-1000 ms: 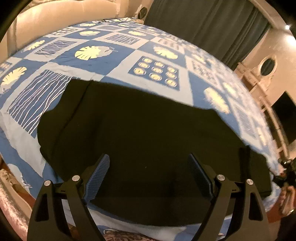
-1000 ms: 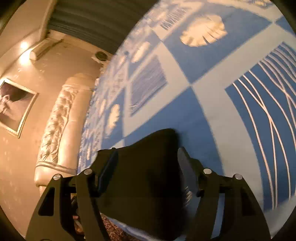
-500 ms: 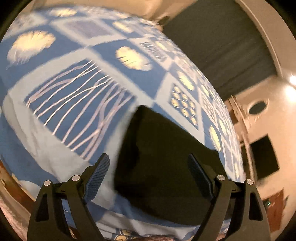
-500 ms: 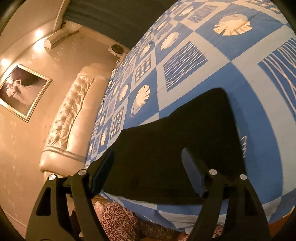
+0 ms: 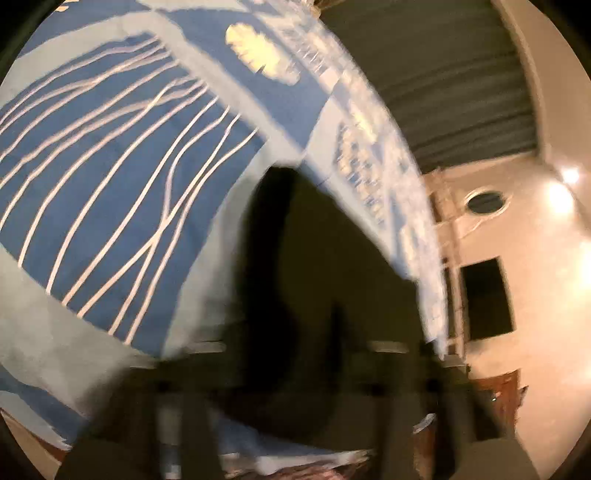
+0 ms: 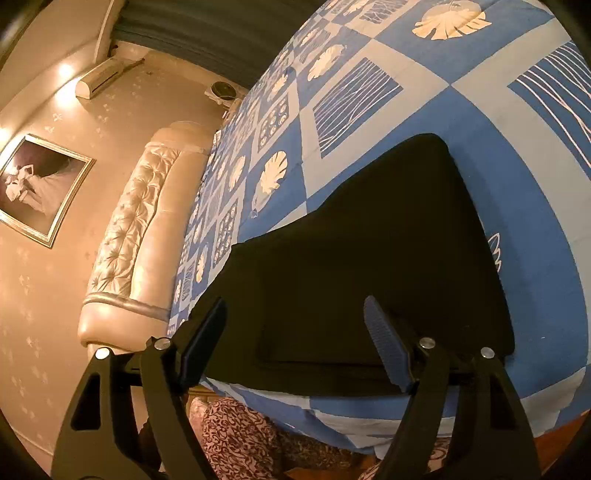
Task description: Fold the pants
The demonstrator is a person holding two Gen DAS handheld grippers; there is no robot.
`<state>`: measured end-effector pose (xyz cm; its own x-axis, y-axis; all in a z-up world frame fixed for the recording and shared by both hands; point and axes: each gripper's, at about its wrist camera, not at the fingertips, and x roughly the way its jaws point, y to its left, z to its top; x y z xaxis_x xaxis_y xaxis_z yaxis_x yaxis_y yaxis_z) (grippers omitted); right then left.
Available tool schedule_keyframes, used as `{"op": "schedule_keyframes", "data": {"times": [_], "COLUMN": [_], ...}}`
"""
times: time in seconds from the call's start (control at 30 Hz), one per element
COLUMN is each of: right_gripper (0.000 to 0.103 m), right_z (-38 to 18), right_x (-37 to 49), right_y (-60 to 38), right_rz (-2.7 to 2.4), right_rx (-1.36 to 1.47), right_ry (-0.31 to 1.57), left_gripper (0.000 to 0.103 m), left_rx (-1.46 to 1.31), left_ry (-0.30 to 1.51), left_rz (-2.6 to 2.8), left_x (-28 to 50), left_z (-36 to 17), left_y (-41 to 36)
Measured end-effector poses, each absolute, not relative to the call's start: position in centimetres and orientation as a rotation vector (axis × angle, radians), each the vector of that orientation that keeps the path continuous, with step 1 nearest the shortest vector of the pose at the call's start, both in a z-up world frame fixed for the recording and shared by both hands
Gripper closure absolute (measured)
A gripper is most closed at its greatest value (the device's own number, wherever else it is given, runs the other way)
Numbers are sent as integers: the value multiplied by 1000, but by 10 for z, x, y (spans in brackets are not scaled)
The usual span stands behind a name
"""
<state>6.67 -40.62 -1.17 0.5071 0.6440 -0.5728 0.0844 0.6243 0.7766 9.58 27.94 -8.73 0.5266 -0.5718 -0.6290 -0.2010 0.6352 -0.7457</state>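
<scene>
Around the black pants (image 6: 369, 266) the bed cover (image 6: 480, 122) spreads in blue and pale squares, printed with cream leaves and wavy white lines. Beyond the pants' far left end stands a tufted cream headboard (image 6: 140, 229), and past that a framed picture (image 6: 37, 188) hangs on the wall under an air conditioner (image 6: 101, 77). Dark curtains (image 6: 207, 33) close off the wall beyond the cover. Below the pants' near edge, a patterned maroon-and-pink fabric (image 6: 236, 439) shows over the side of the bed.

Nothing lies on top of the pants. They rest flat on the cover close to its near edge, folded into a broad dark slab whose long axis runs from the headboard side at lower left toward a rounded corner at upper right.

The right gripper (image 6: 295, 332) hangs just over the near edge of the pants with its jaws set wide apart — no cloth is pinched between them, though they have just been opening a little further.

The left wrist view is heavily smeared. The left gripper (image 5: 295, 369) is only a dark blur low in that view, over one end of the pants (image 5: 332, 277), and its jaws have just been closing to nearly together. Whether cloth is caught between them I cannot tell — the blur hides it.
</scene>
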Motion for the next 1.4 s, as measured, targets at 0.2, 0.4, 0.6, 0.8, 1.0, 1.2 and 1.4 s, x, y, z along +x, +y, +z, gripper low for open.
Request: {"op": "schedule_keyframes", "data": {"times": [0.2, 0.4, 0.6, 0.8, 1.0, 1.2, 1.4], "right_gripper": [26, 26, 26, 26, 26, 26, 26], "right_z": [-12, -12, -6, -2, -6, -12, -9], "right_x": [65, 64, 63, 63, 62, 62, 62], "right_y": [-407, -412, -411, -401, -400, -406, -408], "right_rz": [387, 370, 375, 408, 408, 393, 408], "right_rx": [866, 875, 902, 893, 898, 922, 941], "right_ry": [994, 979, 959, 962, 973, 980, 971], "left_gripper": [89, 89, 89, 89, 89, 75, 28], "left_rx": [-896, -828, -704, -469, -229, -74, -134], "left_ry": [973, 862, 813, 865, 970, 1034, 939], "left_rz": [-241, -330, -478, -563, -558, -472, -563], "left_x": [93, 95, 103, 109, 104, 103, 74], "left_z": [-75, -3, 70, 80, 31, -22, 14], "left_y": [274, 236, 142, 5, -113, -161, -163]}}
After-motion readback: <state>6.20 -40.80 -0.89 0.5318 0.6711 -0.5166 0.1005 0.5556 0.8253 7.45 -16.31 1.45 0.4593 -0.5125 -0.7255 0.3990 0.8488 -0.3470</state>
